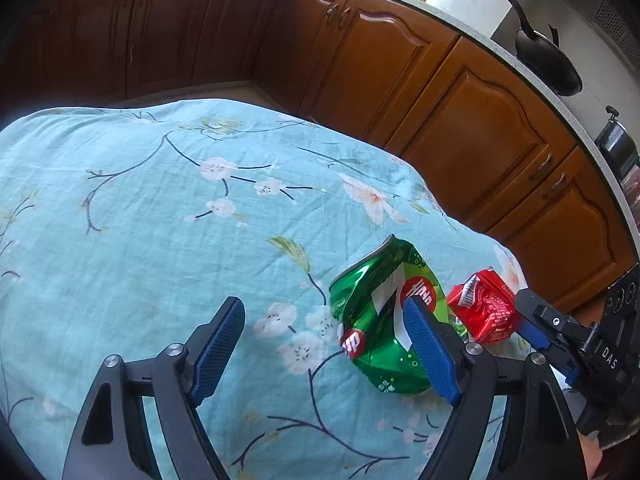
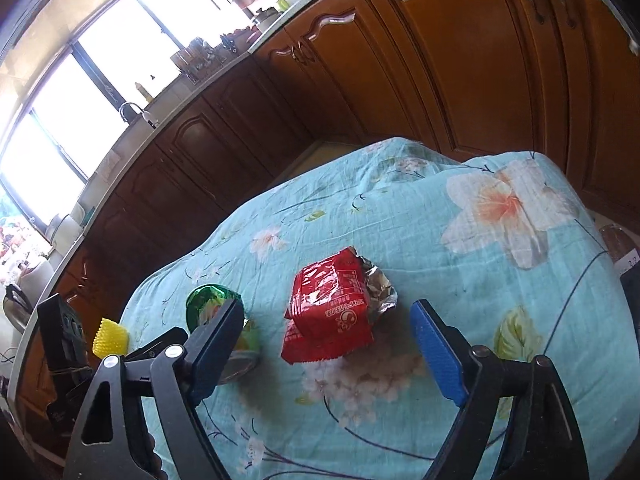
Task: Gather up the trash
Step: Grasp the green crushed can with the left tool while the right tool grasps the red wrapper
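Kitchen table, floral tablecloth (image 2: 460,248): your trash is uncollected.
Both the left gripper (image 1: 332,344) and right gripper (image 2: 332,344) gape empty; crushed green can (image 1: 380,312) and red wrapper (image 2: 328,312) lie side by side.

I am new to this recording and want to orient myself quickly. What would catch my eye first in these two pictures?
Two bright pieces of trash lie side by side on the pale blue floral tablecloth: a crushed green can and a red snack wrapper with foil showing at its open end. Both grippers hang open above them, the right gripper with the wrapper between its fingers, not touching. Brown wooden cabinets fill the background.
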### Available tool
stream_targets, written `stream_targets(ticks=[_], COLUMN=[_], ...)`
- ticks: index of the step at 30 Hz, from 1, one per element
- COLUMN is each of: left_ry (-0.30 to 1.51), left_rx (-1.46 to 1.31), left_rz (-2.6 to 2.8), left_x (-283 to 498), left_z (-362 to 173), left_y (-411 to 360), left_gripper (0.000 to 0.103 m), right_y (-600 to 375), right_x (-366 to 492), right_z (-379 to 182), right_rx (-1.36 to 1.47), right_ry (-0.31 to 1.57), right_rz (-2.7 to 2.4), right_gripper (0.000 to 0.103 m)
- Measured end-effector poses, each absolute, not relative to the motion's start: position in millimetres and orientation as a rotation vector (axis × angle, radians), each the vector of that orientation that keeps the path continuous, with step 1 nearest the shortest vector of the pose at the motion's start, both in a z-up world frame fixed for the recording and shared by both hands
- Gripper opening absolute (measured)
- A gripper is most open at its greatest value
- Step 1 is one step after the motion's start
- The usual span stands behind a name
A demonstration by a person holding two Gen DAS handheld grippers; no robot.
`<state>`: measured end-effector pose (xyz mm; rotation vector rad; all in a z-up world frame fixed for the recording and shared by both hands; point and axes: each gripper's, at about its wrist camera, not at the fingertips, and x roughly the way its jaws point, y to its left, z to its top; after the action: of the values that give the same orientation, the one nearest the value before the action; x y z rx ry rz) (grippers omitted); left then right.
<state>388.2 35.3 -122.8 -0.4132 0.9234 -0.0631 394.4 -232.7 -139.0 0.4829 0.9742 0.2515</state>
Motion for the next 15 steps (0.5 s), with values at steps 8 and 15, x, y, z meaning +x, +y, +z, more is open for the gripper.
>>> stream_targets(ticks=[8, 15], left_ry=[0.925, 0.898], left_rx=[-0.373, -0.304], left_rz=[-0.127, -0.204], left_x=[412.4, 400.4], left_z=[-131.5, -120.9], left_y=[10.2, -21.3], left_gripper=[0.055, 0.035], right_y=[-238.2, -256.0], right_x=[392.5, 363.0], right_z=[-151.5, -138.5], right_rx=[0.512, 0.497], right_ry=[0.979, 0.943], right_rz=[0.276, 0.261], right_gripper=[0.048, 0.04])
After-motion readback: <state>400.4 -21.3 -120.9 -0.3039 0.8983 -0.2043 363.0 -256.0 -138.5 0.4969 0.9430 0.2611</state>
